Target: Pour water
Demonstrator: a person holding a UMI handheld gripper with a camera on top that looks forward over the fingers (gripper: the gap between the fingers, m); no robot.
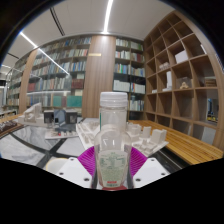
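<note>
Tongs [114, 172] are clamping the capped plastic bottle [113, 140] at lower centre of the frame; carrying seems underway, and pouring next needs the cap off.

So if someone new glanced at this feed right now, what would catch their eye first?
A clear plastic bottle with a white cap, upright between the gripper fingers, whose magenta pads sit close at both its sides; whether they press on it is not clear. Beyond it lies a pale table, and behind that tall bookshelves fill the wall, with a wooden cubby shelf to the right of the bottle.
</note>
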